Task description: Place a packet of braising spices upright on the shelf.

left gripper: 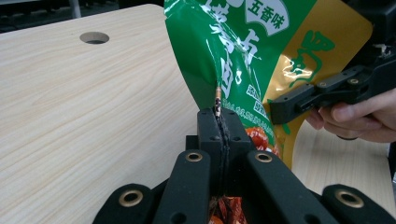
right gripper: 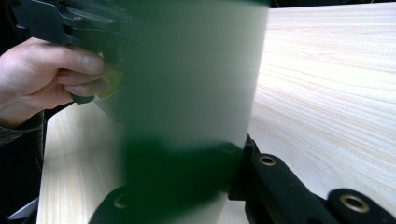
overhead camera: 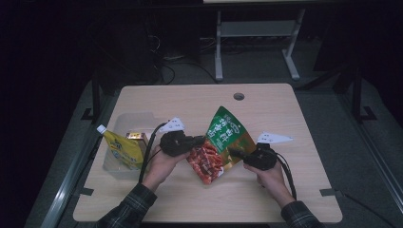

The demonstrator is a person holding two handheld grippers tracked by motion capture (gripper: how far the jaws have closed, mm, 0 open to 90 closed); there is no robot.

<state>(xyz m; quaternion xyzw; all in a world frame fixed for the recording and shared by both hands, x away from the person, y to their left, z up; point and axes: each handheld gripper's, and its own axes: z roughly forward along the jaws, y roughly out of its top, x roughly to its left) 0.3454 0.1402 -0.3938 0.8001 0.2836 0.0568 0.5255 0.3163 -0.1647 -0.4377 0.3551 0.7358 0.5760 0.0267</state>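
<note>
A green and gold snack bag (overhead camera: 223,142) with a red picture at its bottom is held up over the table between the two grippers. My left gripper (overhead camera: 202,140) is shut on the bag's left edge; in the left gripper view its jaws (left gripper: 219,116) meet with the thin seam of the bag (left gripper: 243,42) pinched between them. My right gripper (overhead camera: 234,152) is clamped on the bag's right side, and its black jaw (left gripper: 299,100) lies flat against the gold panel. In the right gripper view the bag (right gripper: 187,93) is a close green blur hiding most of the jaws.
A clear plastic bin (overhead camera: 119,121) stands at the table's left, holding a yellow pouch (overhead camera: 121,149) with a white cap and a small brown box (overhead camera: 137,137). The wooden table (overhead camera: 275,114) has a round cable hole (overhead camera: 239,96) near its far edge.
</note>
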